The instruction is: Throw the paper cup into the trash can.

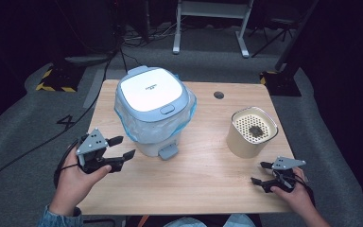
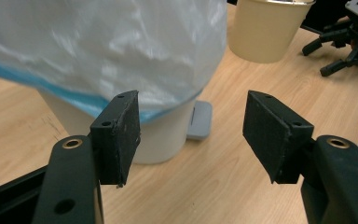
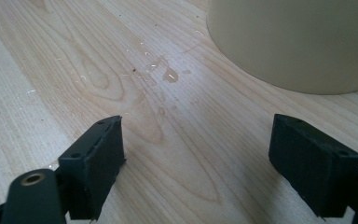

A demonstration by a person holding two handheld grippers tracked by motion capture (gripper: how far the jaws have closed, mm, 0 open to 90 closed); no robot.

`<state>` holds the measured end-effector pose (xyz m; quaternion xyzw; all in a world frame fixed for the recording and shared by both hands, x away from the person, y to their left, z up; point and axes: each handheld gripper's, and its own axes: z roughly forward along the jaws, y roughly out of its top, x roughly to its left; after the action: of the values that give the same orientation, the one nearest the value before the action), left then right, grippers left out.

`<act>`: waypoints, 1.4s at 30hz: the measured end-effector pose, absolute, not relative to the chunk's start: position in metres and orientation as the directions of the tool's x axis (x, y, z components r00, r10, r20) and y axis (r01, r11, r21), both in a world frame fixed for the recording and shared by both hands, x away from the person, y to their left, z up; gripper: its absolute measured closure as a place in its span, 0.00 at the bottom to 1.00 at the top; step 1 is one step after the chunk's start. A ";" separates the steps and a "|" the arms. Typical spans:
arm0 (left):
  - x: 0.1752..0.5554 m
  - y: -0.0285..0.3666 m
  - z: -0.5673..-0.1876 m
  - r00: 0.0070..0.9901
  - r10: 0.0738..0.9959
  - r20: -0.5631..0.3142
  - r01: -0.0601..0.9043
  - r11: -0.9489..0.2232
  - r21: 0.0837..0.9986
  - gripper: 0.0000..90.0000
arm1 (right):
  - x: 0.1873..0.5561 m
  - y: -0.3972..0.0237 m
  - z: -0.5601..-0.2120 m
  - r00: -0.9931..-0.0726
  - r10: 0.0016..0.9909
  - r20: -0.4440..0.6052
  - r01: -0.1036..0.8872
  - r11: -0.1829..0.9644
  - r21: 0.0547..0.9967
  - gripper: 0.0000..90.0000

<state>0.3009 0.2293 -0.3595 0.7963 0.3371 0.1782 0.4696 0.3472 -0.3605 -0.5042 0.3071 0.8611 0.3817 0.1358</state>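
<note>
You are holding 2 grippers low over the table point(image 1: 203, 165), and both are standing open with nothing between their jaws. Your left gripper point(image 1: 122, 147) is sitting just beside the bin point(image 1: 152, 111), aimed at its lower front; in the left gripper view the white base and the grey pedal point(image 2: 199, 120) are lying just past the open jaws, apart from them. Your right gripper point(image 1: 260, 173) is resting near the table's right front corner, just short of the cup point(image 1: 251, 132), whose cream wall is rising ahead of its jaws in the right gripper view point(image 3: 298, 42).

The bin is standing upright at the table's left rear, its lid point(image 1: 152, 91) lying shut and a clear-and-blue bag point(image 1: 184, 118) puffing out from under the rim. The cup is standing upright at the right, with a perforated insert point(image 1: 254, 126) at its top and a small dark clump resting on that.

Judging by how things are lying, the work is only starting: nothing is gripped, the lid is not yet raised, and the clump is sitting in the cup. You are probably lining up on the pedal or the bag, so opening the bin and emptying the cup are both left to do.
</note>
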 end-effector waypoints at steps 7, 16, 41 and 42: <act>0.300 0.232 -0.392 0.700 0.714 -0.034 0.407 -0.359 0.840 0.40 | 0.347 -0.360 -0.504 -0.775 0.632 0.000 0.425 0.520 0.741 0.20; 0.302 0.233 -0.431 0.686 0.726 -0.055 0.465 -0.378 0.801 0.40 | 0.347 -0.360 -0.504 -0.775 0.633 0.000 0.425 0.520 0.741 0.20; 0.301 0.243 -0.490 0.635 0.769 -0.068 0.600 -0.436 0.671 0.35 | 0.347 -0.360 -0.504 -0.775 0.633 0.000 0.425 0.520 0.741 0.20; 0.301 0.244 -0.492 0.633 0.772 -0.059 0.596 -0.437 0.673 0.34 | 0.347 -0.360 -0.504 -0.775 0.632 0.000 0.425 0.520 0.741 0.20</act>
<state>0.3012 0.2440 -0.4920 0.8376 0.4085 0.1298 0.3386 0.3472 -0.3605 -0.5042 0.3070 0.8611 0.3819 0.1360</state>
